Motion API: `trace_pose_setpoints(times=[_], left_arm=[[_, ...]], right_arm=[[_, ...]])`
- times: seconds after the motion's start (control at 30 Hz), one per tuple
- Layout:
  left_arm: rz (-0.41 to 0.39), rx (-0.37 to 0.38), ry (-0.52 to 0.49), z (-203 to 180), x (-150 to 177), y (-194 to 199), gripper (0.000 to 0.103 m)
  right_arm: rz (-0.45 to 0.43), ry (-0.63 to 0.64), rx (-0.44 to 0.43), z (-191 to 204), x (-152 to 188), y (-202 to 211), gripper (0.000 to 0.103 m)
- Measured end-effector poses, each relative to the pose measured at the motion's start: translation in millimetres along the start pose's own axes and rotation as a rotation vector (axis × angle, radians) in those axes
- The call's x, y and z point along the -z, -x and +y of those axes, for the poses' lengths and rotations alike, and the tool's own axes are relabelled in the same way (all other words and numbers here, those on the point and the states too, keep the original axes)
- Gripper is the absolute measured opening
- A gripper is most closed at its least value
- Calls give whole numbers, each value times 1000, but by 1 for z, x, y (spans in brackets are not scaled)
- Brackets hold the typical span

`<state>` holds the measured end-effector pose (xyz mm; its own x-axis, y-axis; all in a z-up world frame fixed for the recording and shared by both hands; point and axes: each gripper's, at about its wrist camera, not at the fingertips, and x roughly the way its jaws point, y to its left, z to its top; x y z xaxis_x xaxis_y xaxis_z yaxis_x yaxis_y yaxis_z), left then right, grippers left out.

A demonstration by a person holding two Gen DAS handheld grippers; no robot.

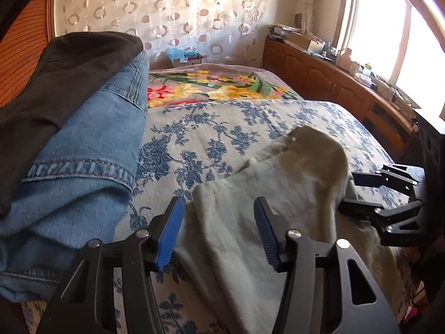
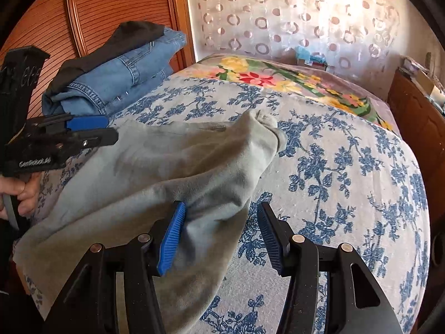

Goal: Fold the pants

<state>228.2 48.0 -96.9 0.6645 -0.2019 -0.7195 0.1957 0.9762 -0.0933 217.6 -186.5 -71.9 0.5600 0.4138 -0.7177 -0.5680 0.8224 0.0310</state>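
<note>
While both spread wide, the left gripper (image 1: 219, 232) and right gripper (image 2: 221, 236) hover over grey pants (image 2: 155, 172), gripping nothing.

The left gripper (image 1: 219, 232) has its two blue-padded fingers (image 1: 170, 233) spread wide apart, nothing pinched between them. In the right wrist view it enters from the left edge, held level, its fingers pointing to the right, and the person's bare left hand (image 2: 20, 194) wraps the handle below it. The right gripper (image 2: 221, 238) likewise stands with its fingers (image 2: 172, 238) parted wide. In the left wrist view it reaches in from the right edge, pointing left.
</note>
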Motion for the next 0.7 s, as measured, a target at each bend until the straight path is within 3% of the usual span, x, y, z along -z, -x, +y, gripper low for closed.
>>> trace_pose_setpoints(times=[0.17,0.43,0.57,0.7], left_arm=[[33,-19,-16,0,-4,-12,41],[66,-41,-8,4,-6,-24,40],[61,-43,-16,4,-6,-24,40],[43,-33,-24,1,-6,-21,26]], right_arm=[[3,-1,1,-1,-1,-6,61],[16,31,40,5,3,-4,77],[19,26,38,5,2,-5,80],[21,26,36,6,2,-6,82]])
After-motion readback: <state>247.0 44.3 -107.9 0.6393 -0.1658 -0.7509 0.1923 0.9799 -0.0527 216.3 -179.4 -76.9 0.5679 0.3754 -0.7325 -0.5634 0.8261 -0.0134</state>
